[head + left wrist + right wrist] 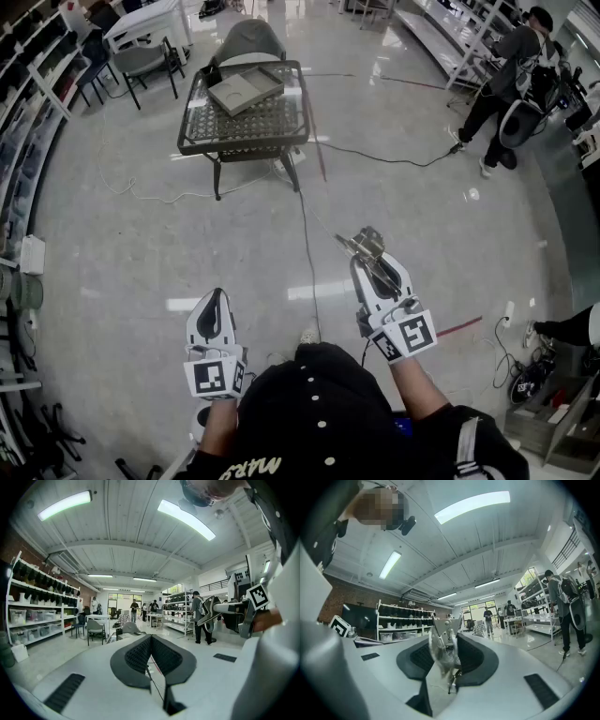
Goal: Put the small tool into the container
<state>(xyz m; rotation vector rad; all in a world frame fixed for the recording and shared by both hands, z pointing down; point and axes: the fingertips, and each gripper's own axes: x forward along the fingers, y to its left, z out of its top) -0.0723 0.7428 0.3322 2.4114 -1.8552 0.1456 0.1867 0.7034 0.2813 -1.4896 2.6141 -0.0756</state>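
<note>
My right gripper (368, 251) is shut on the small tool (365, 245), a shiny metal piece that sticks out past its fingertips. In the right gripper view the tool (442, 645) stands upright between the dark pads, and the gripper (446, 641) points into the room. My left gripper (217, 302) is shut with nothing in it; its pads meet at the tips (151, 641). From the left gripper view the right gripper (224, 612) shows at the right. The container, a flat grey box (244, 91), lies on a wire-mesh table (200, 142) far ahead across the floor.
A black cable (308, 246) runs over the glossy floor from the table toward me. Chairs (145, 61) stand behind the table on the left, with shelving (23, 84) along the left wall. A person (509, 75) stands at the far right by more shelves.
</note>
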